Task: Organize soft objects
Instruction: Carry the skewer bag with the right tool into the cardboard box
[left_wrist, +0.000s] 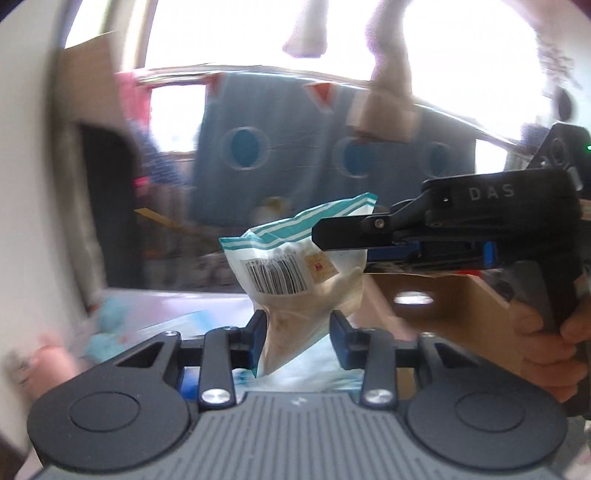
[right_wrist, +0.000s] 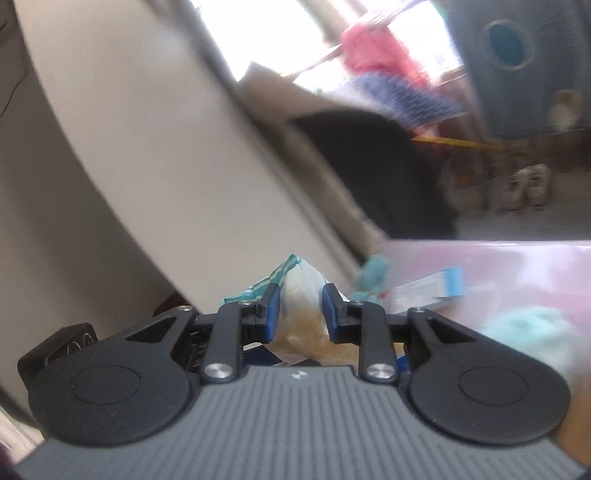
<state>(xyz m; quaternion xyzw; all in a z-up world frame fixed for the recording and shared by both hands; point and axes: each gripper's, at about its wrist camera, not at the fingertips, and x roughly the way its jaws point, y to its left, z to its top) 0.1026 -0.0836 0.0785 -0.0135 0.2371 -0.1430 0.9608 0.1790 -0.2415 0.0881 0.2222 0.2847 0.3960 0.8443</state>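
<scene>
A soft white pouch (left_wrist: 295, 273) with teal stripes across its sealed top and a barcode label hangs in the air. The right gripper (right_wrist: 300, 309) pinches its upper part from the side, while the left gripper's (left_wrist: 297, 334) spread jaws flank its lower corner. A cardboard box (left_wrist: 436, 317) sits behind.

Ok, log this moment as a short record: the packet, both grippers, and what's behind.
packet: teal-striped, barcoded, held off the table
right gripper: jaws shut on packet's upper edge
left gripper: jaws open, either side of packet's lower end
behind: blue cat-face cloth, hanging
</scene>
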